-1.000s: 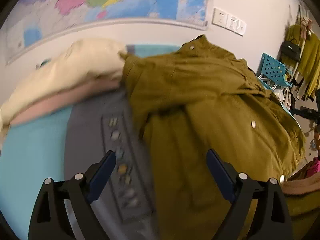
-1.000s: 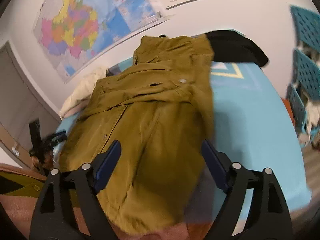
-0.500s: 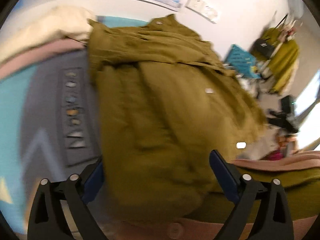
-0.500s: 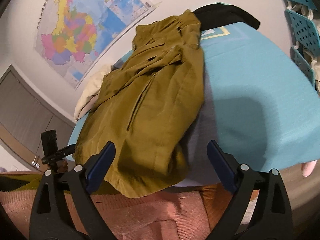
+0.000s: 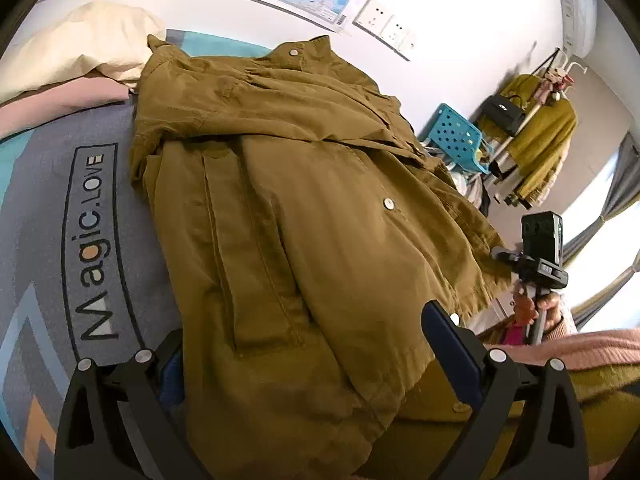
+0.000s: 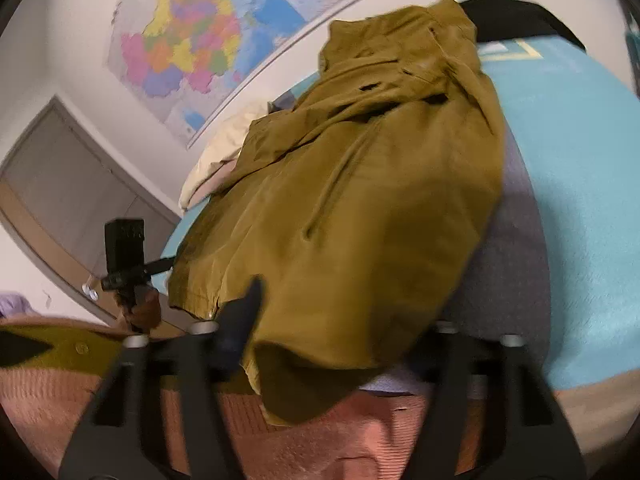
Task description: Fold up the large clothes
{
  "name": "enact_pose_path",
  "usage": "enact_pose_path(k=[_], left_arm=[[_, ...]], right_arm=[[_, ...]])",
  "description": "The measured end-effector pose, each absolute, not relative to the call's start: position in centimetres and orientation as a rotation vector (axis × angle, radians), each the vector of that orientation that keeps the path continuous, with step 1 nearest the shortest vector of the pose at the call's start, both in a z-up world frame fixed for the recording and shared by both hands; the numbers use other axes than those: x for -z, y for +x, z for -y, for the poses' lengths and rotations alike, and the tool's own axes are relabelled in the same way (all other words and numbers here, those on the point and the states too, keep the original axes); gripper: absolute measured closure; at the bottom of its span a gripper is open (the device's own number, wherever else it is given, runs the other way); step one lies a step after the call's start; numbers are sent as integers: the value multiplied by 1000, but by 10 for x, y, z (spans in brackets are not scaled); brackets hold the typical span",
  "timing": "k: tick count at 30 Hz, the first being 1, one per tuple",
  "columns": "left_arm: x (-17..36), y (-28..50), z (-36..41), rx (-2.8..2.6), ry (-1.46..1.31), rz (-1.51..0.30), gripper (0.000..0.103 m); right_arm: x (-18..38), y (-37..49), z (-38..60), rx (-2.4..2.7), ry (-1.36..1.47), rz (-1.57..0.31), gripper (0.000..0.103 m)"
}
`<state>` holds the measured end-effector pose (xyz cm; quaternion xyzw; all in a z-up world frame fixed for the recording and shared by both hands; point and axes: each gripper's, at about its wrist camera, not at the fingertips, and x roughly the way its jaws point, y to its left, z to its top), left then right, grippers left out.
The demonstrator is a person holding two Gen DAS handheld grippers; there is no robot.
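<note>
My right fingers (image 6: 332, 344) have just been closing, narrow around the jacket (image 6: 360, 208) hem at its near end; my left fingers (image 5: 308, 356) gape wide beside it.

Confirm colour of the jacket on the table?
Olive-mustard jacket; clearest in left wrist view.

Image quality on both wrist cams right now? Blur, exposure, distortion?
Left wrist: sharp, jacket well lit, window side blown out, strong fisheye bending at the edges. Right wrist: motion-blurred, the right gripper smeared, colours dimmer, wall map soft.
</note>
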<state>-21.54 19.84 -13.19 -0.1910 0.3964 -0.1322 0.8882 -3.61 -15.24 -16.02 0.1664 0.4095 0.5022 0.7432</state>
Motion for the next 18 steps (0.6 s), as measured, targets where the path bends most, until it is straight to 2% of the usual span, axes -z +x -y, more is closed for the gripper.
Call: enact_pose_path(k=[1, 3, 5, 6, 7, 9, 11, 13, 14, 15, 17, 18], left_arm=[[131, -216, -196, 242, -381, -826, 22], [130, -217, -197, 152, -345, -846, 70], [130, -218, -208, 105, -397, -873, 85], [130, -219, -213, 113, -420, -869, 85], [130, -223, -217, 123, -437, -859, 84], [133, -224, -219, 164, -466, -876, 55], [130, -227, -215, 245, -486, -858, 30], [128, -224, -200, 226, -419, -859, 29], [128, -224, -195, 212, -382, -861, 44], [128, -223, -191, 184, -354, -869, 73], [128, -221, -201, 126, -393, -893, 90], [123, -224, -207, 132, -440, -870, 94]], right_arm=[[163, -37, 152, -1107, 377, -904, 61], [165, -39, 155, -1125, 428, -914, 63], [164, -41, 159, -1154, 481, -899, 58], [164, -41, 160, -1156, 485, -902, 47], [163, -42, 160, -1158, 476, -905, 41], [166, -44, 155, -1162, 456, -923, 38], [166, -43, 153, -1165, 462, -918, 39], [164, -43, 151, -1153, 456, -913, 54], [164, -43, 149, -1155, 462, -909, 66], [163, -44, 149, -1158, 470, -905, 70], [156, -49, 149, -1161, 471, -878, 76], [148, -53, 152, -1169, 481, -846, 79]])
